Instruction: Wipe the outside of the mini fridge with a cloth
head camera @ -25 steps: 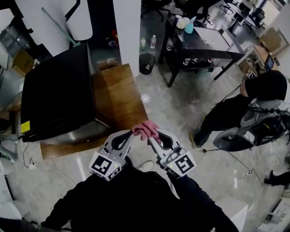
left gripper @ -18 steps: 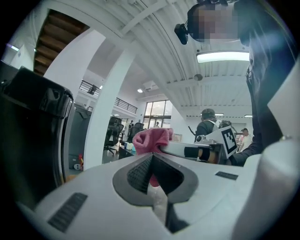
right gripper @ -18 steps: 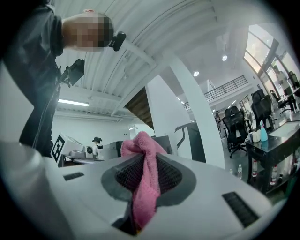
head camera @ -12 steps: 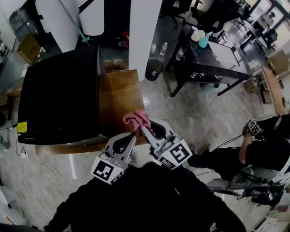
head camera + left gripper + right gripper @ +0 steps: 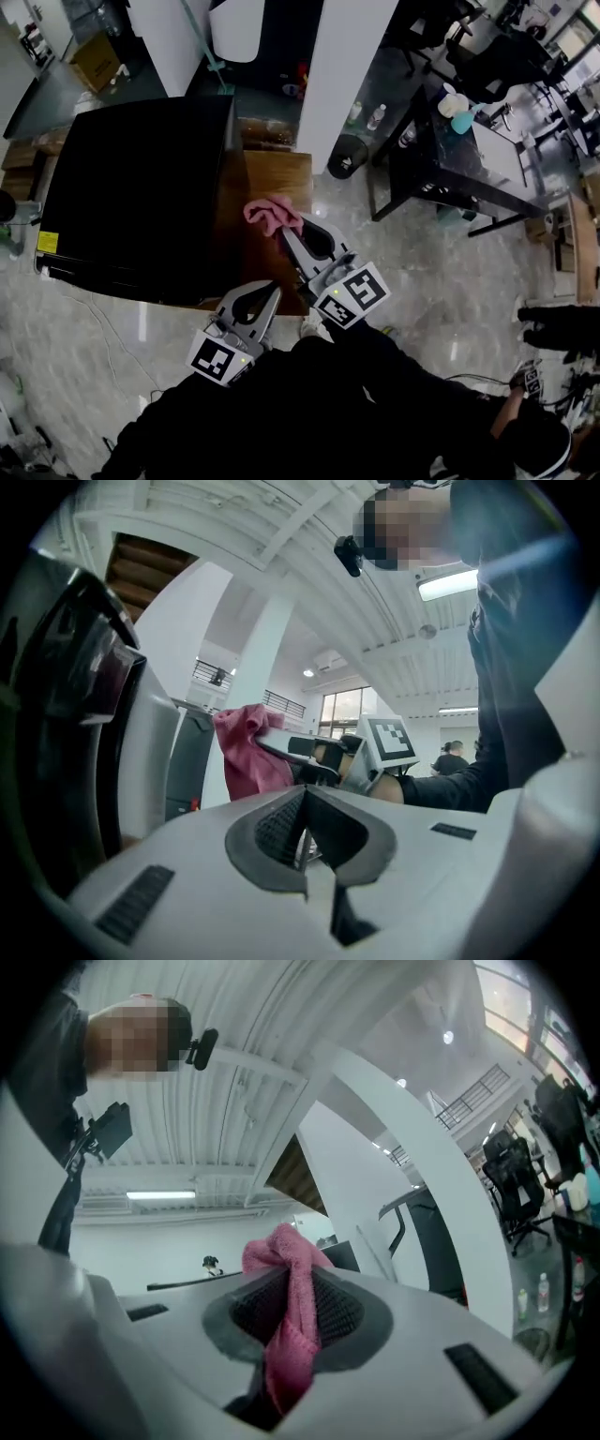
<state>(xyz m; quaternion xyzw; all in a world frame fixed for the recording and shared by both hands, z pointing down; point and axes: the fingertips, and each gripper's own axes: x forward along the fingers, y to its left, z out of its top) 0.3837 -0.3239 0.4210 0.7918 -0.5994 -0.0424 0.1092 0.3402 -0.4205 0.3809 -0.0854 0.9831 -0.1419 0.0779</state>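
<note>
1 fridge [image 5: 131, 187] | 1 cloth [image 5: 272, 214] (pink) clamped in right gripper [image 5: 286, 234] | left gripper [image 5: 269, 289] closed, empty

no legible text; yellow sticker [image 5: 47, 243] on mini fridge [image 5: 131, 187] unreadable

Open-plan office workspace.
Black desk [image 5: 497, 164], office chairs [image 5: 492, 67], white pillar [image 5: 342, 66], cardboard box [image 5: 97, 61], polished floor [image 5: 422, 281].

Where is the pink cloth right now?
Head view, centre: the pink cloth is clamped in the right gripper, beside the black mini fridge, over the wooden stand.
</note>
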